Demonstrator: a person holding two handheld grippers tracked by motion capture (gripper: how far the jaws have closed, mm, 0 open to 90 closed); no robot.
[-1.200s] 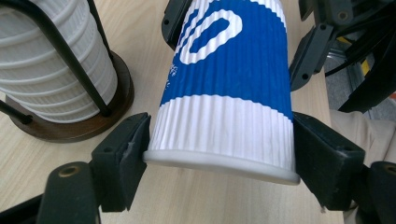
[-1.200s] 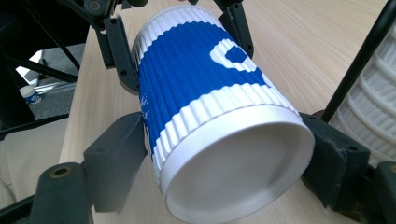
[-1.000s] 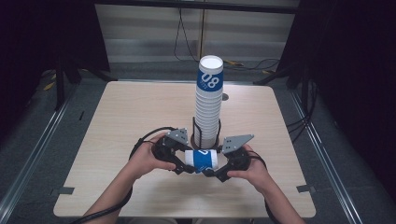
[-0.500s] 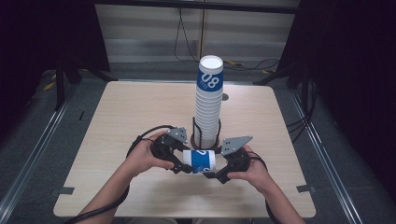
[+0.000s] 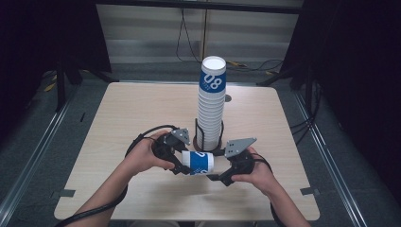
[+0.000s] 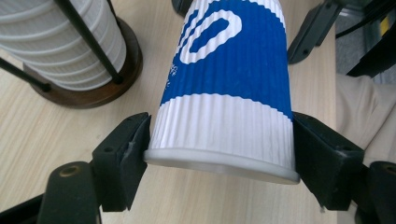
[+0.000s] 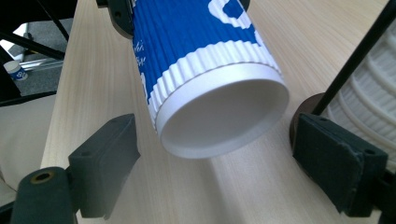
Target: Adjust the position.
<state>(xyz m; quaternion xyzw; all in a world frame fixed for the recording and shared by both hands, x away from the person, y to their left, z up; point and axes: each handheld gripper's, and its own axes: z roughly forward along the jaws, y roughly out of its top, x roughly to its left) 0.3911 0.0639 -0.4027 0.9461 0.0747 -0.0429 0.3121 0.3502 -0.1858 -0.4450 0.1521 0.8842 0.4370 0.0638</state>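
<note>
**Ana:** High view first: a blue-and-white paper cup (image 5: pixel 198 162) lies on its side just above the pale wood-grain table (image 5: pixel 118 118), between the left gripper (image 5: pixel 177 158) and the right gripper (image 5: pixel 218 176), right in front of the tall stack of white cups (image 5: pixel 211 106).

**Ben:** What is the cup like up close?

**Ana:** Ribbed, corrugated wall, tapering, with a smooth rolled white rim. In the left gripper view the cup (image 6: pixel 224 93) sits clamped between the two black jaws, pads pressed on the white band just above the rim.

**Ben:** And the right one?

**Ana:** Its jaws have just been opening. In the right gripper view they stand wide, one either side of the cup's round open mouth (image 7: pixel 219 116), neither pad touching it.

**Ben:** The stack?

**Ana:** Ridged white cups nested in a thin black wire holder (image 6: pixel 88 42) on a round dark wooden base (image 6: pixel 93 91).
</note>
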